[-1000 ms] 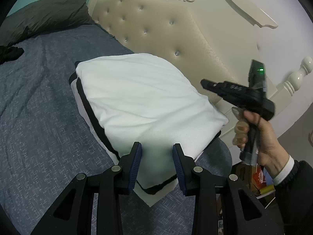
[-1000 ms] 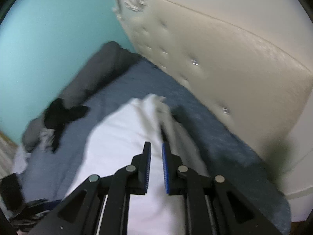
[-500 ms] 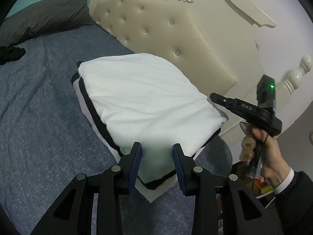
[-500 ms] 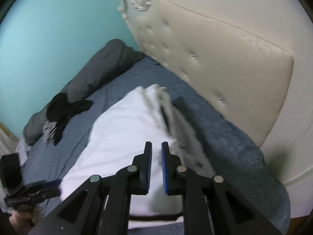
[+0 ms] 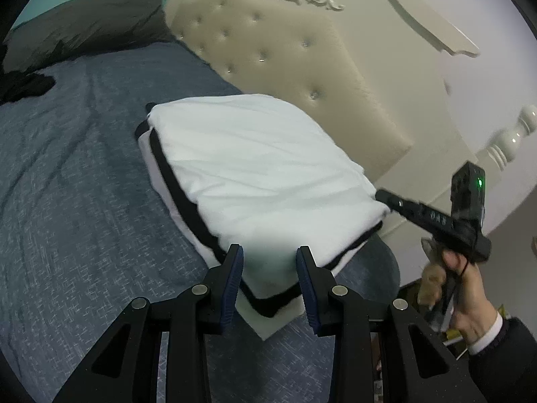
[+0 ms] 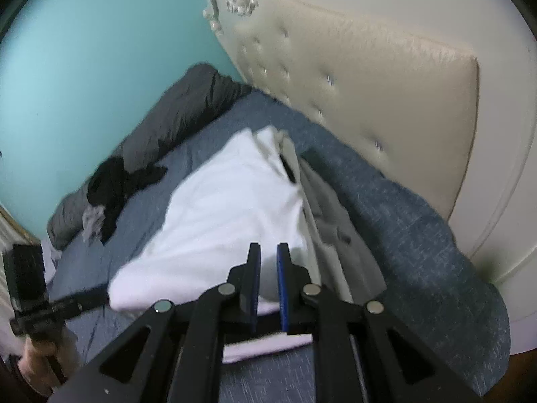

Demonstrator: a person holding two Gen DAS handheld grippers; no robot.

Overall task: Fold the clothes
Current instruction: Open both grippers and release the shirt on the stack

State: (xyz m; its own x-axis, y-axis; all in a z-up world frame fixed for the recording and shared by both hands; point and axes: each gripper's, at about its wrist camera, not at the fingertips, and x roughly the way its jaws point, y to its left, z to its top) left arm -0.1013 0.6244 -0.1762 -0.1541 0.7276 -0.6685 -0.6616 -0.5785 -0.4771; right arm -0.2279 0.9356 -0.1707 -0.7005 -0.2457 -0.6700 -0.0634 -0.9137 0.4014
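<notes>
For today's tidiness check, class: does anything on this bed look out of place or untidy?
Yes. A black garment lies crumpled by the grey pillow, unfolded. The white garment is folded, but its far corner looks bunched.

No legible text; faint marks on right tool [image 5: 386, 196] unreadable.

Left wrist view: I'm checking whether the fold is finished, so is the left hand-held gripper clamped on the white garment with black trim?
No, the left hand-held gripper stands open, pads clear of the white garment with black trim.

Black fingers [image 5: 235, 268], blue pads [image 5: 307, 278]
</notes>
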